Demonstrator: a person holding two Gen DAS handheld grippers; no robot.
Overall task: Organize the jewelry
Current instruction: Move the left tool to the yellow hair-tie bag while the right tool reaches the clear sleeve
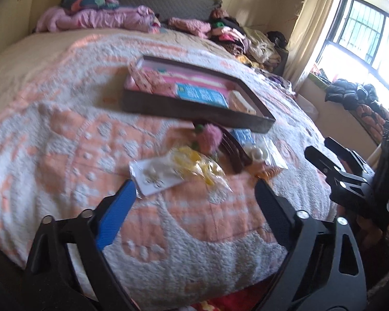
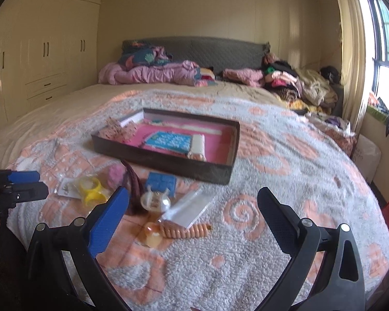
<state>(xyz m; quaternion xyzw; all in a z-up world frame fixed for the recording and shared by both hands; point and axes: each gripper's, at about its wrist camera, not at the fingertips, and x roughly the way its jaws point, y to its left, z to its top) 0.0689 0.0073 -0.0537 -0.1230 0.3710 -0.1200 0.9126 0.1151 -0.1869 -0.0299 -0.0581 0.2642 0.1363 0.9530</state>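
A dark tray (image 2: 168,159) with a pink lining lies on the bed; it holds a blue card and a few packets. It also shows in the left wrist view (image 1: 189,110). In front of it lies a loose pile: yellow rings in a clear bag (image 2: 90,188), a pink pom-pom (image 2: 116,175), a dark brown comb (image 2: 134,184), a pearl piece (image 2: 157,200), a blue card (image 2: 160,181), a clear packet (image 2: 192,206) and an orange spiral band (image 2: 184,230). My left gripper (image 1: 194,189) is open and empty just short of the yellow bag (image 1: 194,165). My right gripper (image 2: 192,199) is open and empty over the pile.
The bed has an orange and white blanket (image 2: 285,181). Folded clothes and pillows (image 2: 163,72) are heaped at the headboard. A wardrobe (image 2: 39,51) stands at the left, a window (image 2: 386,51) at the right. The left gripper shows at the right wrist view's left edge (image 2: 18,189).
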